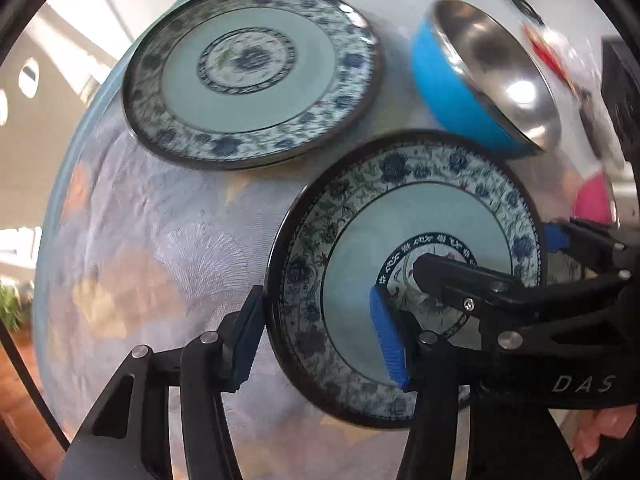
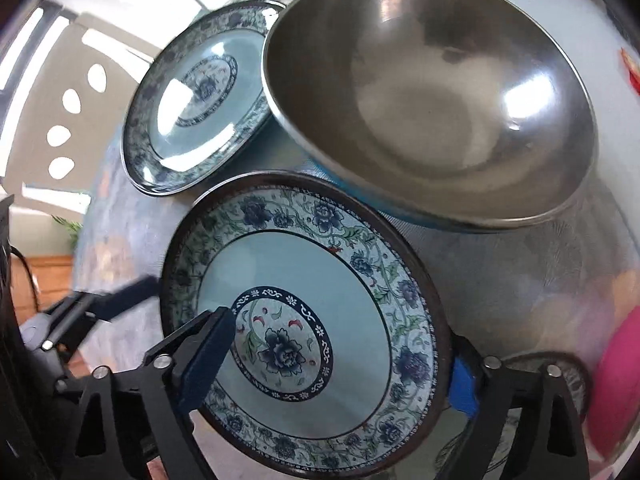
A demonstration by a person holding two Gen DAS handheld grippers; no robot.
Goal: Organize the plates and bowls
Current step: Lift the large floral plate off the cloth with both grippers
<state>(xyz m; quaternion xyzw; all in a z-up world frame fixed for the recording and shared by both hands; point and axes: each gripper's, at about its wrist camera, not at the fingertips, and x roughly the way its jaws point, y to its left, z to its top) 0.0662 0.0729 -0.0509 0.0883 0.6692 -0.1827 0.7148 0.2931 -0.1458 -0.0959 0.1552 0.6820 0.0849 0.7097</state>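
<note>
Blue-patterned plate [image 2: 296,320] sits between wide-open right gripper [image 2: 336,368] and wide-open left gripper [image 1: 320,336].

A round bench [image 1: 132,264] filled most of both views, covered by a pale cloth [image 1: 168,216] with faint orange and white flower shapes. A pink thing [image 2: 614,380], blurred, sat at the lower right of the right view. A green plant [image 1: 12,304] showed at the left edge, over a wood floor [image 2: 44,276]. Red blurred patches [image 1: 548,52] lay at the upper right.
</note>
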